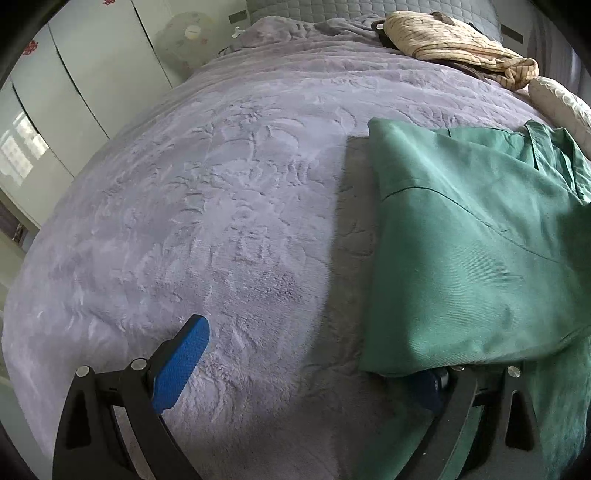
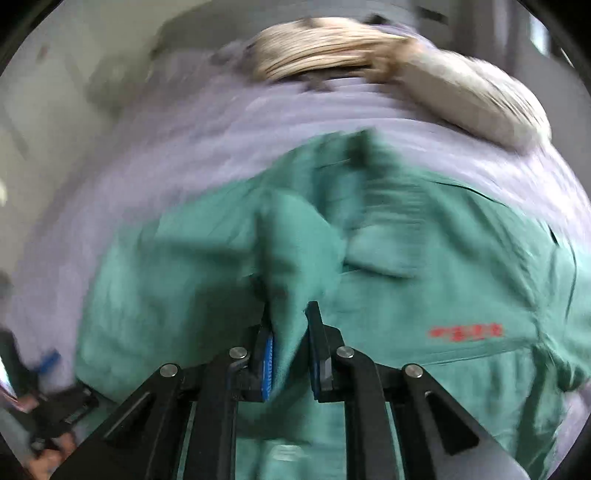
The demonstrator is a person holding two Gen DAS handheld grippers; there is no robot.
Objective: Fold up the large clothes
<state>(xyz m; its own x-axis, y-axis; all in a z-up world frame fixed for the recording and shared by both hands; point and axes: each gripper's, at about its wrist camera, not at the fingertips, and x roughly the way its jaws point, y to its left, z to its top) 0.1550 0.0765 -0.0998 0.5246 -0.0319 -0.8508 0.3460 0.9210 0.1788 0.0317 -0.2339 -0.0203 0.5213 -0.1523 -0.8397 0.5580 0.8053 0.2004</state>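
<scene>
A large green garment lies folded on the purple bedspread, filling the right half of the left wrist view. My left gripper stands wide open low over the bed. Its left blue pad is bare, and the garment's near left edge drapes over its right finger. In the blurred right wrist view the green garment shows red lettering. My right gripper is shut on a raised fold of this cloth, which is pinched between the blue pads.
A beige striped cloth and a pale pillow lie at the bed's far right. A fan and white wardrobe doors stand to the left of the bed. A person's hand shows at the lower left.
</scene>
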